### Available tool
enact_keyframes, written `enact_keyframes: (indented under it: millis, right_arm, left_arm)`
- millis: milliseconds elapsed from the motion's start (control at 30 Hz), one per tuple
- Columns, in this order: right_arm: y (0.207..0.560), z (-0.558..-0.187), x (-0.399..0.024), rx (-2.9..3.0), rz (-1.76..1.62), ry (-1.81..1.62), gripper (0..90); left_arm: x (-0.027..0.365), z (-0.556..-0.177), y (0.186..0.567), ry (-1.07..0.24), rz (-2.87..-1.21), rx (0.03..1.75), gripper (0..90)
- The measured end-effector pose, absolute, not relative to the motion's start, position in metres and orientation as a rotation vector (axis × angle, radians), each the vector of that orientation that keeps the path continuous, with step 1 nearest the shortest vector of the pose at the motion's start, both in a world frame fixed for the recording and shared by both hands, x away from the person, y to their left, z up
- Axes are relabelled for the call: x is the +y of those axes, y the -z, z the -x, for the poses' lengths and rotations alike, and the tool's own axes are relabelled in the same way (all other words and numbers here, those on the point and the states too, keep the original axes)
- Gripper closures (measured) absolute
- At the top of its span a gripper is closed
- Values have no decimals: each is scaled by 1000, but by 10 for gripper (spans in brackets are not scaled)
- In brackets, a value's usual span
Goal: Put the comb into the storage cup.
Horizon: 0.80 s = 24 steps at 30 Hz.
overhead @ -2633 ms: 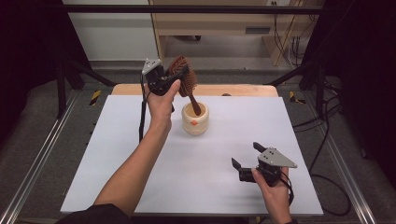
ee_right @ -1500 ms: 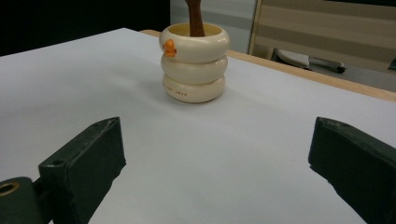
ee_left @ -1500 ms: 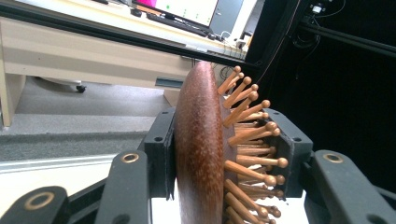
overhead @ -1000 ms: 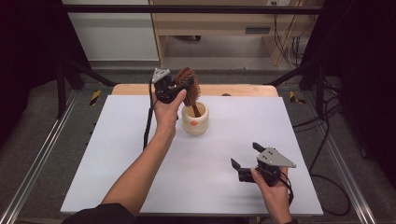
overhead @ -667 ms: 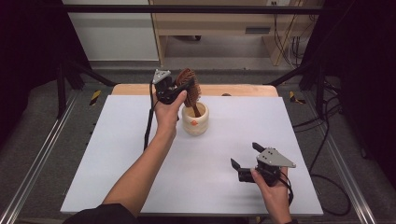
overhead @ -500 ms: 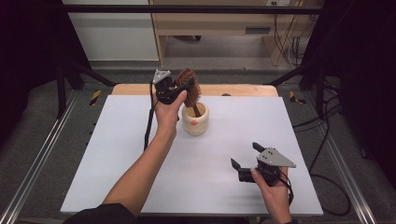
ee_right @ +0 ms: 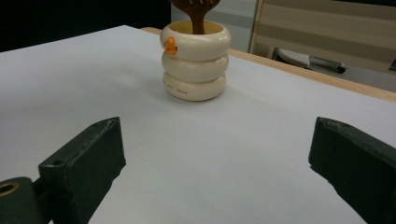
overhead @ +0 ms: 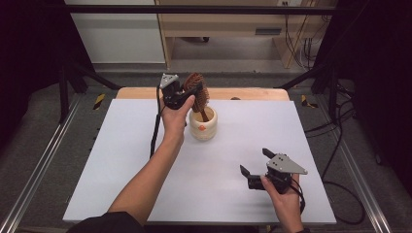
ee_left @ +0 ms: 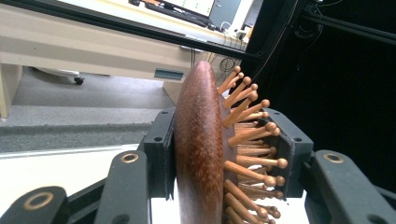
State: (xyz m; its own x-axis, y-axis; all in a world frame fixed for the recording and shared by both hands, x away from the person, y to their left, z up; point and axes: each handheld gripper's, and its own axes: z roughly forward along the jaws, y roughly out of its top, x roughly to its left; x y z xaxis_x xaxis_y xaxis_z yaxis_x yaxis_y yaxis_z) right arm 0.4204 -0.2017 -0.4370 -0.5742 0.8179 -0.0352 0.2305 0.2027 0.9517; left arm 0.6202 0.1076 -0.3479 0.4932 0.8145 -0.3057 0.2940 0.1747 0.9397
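Observation:
A brown wooden hairbrush (overhead: 199, 94) stands with its handle down in a cream ringed cup (overhead: 203, 124) at the back middle of the white table. My left gripper (overhead: 190, 91) is shut on the brush head. In the left gripper view the brush head (ee_left: 201, 154) sits between the jaws, its pins pointing right. My right gripper (overhead: 254, 162) rests open near the front right, nothing between its jaws. From the right gripper view, the cup (ee_right: 195, 60) stands ahead with the brush handle (ee_right: 197, 21) rising out of it.
The white table (overhead: 121, 160) has a wooden strip (overhead: 252, 93) along its far edge. Metal rails run along both sides. A pale wooden desk (overhead: 223, 24) stands behind the table, with cables on the floor at the right.
Since the oldest frame my left gripper has shifted slightly right with the brush, bringing it more upright over the cup. The right gripper has stayed still.

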Motion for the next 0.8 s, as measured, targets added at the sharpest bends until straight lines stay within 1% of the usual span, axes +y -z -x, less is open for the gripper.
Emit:
enact_keyframes:
  millis: [800]
  right_arm:
    - [437, -420, -202, 1929, -975, -1385, 41]
  left_arm:
    - [107, -621, 355, -476, -1394, 1062, 500]
